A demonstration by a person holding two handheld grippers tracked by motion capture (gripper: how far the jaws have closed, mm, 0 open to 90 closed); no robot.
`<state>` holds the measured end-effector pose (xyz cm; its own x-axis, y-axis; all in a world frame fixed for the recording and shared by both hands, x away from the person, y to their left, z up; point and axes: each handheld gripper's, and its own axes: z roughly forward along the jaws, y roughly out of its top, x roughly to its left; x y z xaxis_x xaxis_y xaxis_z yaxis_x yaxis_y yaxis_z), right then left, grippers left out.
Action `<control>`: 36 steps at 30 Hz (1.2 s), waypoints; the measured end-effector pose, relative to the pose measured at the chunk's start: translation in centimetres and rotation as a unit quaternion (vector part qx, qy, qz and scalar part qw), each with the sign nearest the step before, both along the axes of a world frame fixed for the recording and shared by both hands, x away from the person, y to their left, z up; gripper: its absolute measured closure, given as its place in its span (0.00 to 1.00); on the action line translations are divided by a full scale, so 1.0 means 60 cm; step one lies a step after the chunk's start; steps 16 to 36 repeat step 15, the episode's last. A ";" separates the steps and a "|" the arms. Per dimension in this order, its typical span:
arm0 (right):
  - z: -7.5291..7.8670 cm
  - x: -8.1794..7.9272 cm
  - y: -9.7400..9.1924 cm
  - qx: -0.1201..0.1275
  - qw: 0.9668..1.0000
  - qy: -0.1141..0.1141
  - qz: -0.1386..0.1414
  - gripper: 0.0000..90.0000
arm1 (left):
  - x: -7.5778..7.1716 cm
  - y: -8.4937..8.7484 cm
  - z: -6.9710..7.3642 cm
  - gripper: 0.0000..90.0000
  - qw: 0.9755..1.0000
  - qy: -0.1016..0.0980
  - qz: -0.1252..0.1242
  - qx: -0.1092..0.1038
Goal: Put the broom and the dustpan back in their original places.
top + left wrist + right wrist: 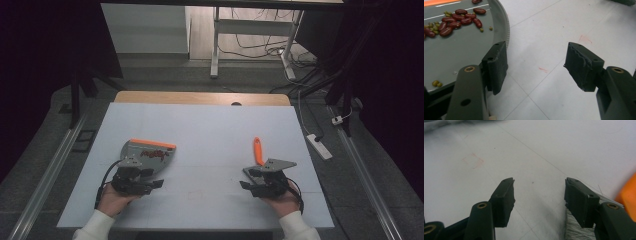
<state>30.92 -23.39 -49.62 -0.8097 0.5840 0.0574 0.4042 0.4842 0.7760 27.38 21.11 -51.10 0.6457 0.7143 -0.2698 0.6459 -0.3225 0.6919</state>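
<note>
Nearest, the left gripper (535,62) rests with jaws spread and empty, its left jaw just beside the rim of the grey dustpan (461,47). A careless nudge there could jolt the pan and roll the red beans (454,20) off — a judgement only. The right gripper (539,195) is likewise spread, holding nothing, beside pale bristles (574,227). Farther off, the orange-handled brush (258,150) is partly hidden behind that gripper — its head cannot be made out.
</note>
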 end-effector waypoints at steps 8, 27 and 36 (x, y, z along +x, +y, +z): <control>0.002 0.000 -0.004 0.001 1.000 -0.009 -0.003 0.46 | 0.001 -0.002 -0.001 0.39 1.000 -0.002 -0.001 0.000; 0.002 -0.001 -0.005 -0.002 1.000 -0.015 -0.003 0.46 | 0.001 -0.004 -0.002 0.39 1.000 -0.003 -0.007 0.002; 0.002 -0.001 -0.005 -0.002 1.000 -0.015 -0.003 0.46 | 0.001 -0.004 -0.002 0.39 1.000 -0.003 -0.007 0.002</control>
